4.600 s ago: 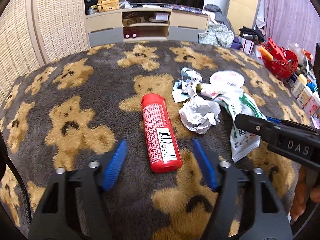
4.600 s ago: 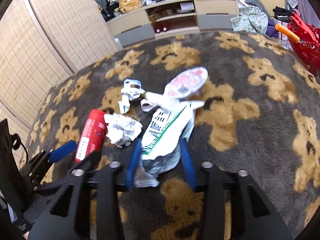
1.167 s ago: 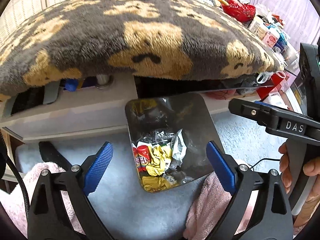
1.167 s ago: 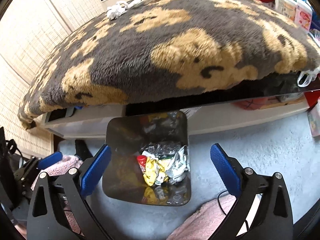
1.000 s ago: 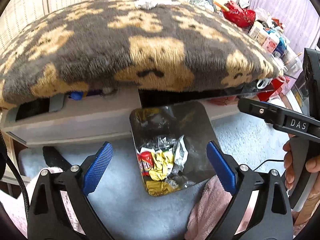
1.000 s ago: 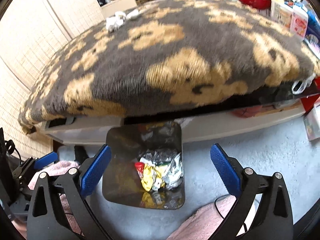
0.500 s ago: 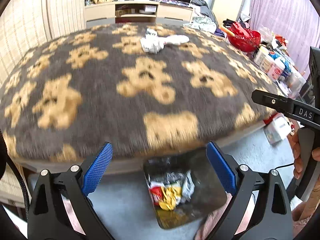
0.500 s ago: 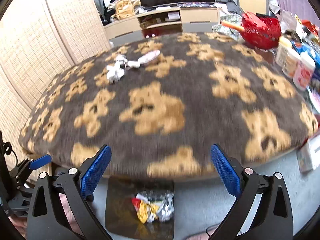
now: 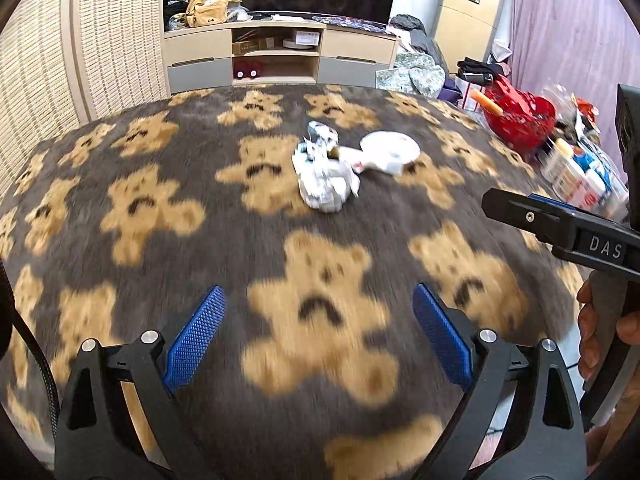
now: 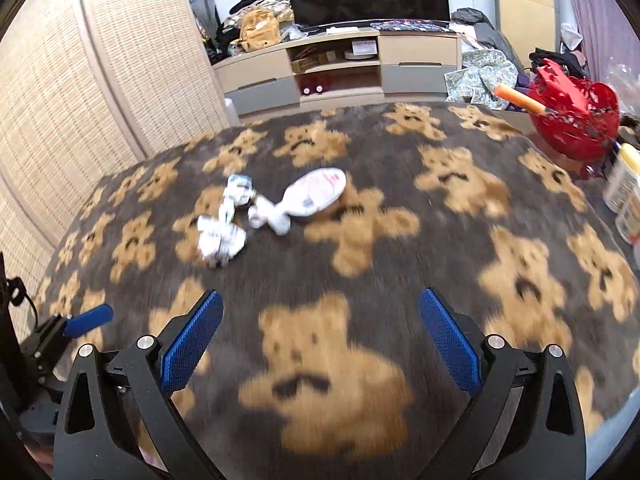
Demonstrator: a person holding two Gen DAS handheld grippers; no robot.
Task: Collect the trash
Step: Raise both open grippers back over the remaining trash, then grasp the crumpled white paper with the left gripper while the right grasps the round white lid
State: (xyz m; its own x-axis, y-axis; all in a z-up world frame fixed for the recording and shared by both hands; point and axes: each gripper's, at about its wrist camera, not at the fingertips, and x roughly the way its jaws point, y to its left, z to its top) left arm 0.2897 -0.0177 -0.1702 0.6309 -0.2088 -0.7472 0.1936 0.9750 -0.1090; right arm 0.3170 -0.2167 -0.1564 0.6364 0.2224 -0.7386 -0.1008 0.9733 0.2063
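Note:
A small pile of trash lies far ahead on the bear-patterned blanket [image 9: 256,248]: a crumpled white paper ball [image 9: 326,186], a small torn wrapper [image 9: 320,133] behind it and a flat white lid-like wrapper [image 9: 390,148] to its right. In the right wrist view the paper ball [image 10: 221,242], the torn wrapper [image 10: 239,188] and the flat wrapper [image 10: 316,193] lie on the blanket [image 10: 400,264]. My left gripper [image 9: 318,338] is open and empty above the blanket's near edge. My right gripper [image 10: 320,340] is open and empty, also at the near edge.
A red basket [image 9: 520,116] and several bottles [image 9: 576,176] stand at the blanket's right edge. A TV cabinet [image 9: 280,58] stands at the back and a woven screen [image 9: 80,52] on the left. The right gripper's body [image 9: 576,236] reaches in from the right.
Both grippers have risen from the trash bin on the floor to above the blanket. The bin has dropped out of view. The red tube and the green-white bag seen earlier are gone from the blanket.

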